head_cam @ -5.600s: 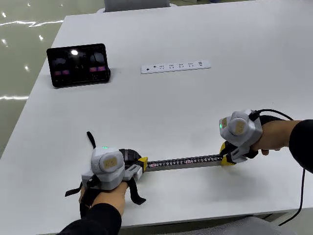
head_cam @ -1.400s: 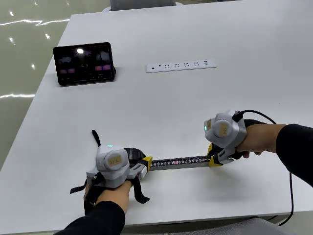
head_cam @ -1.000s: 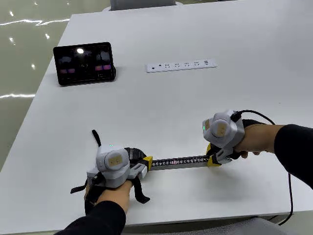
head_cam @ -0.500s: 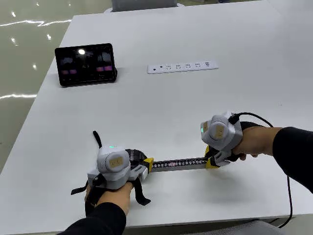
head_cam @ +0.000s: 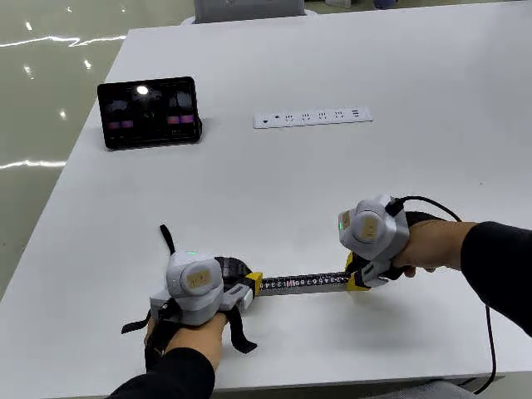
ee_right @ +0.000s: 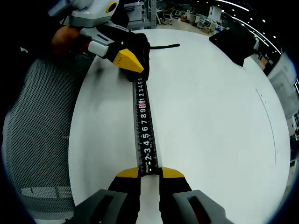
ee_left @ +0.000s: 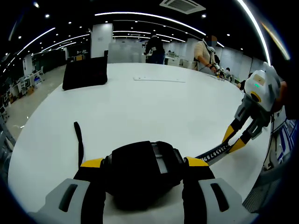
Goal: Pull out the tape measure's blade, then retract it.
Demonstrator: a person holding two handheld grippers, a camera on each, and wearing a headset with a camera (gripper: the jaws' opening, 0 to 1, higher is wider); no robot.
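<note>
Your right gripper (ee_right: 149, 173) was pinched shut on the tip of the blade (ee_right: 142, 121), and your left gripper (ee_left: 144, 162) was clenched around the black tape measure case (ee_left: 140, 179) resting on the white table (head_cam: 332, 183). If you had let the tip go at once, the spring could have whipped the blade back and kicked the case; a loose left grip would have let it skid

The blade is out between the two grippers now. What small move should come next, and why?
Probably ease the right gripper toward the case, feeding the blade in. The right gripper is shut on the blade's tip, the left gripper clamps the case, and the exposed blade is shorter than a few seconds ago, so retraction seems under way.
</note>
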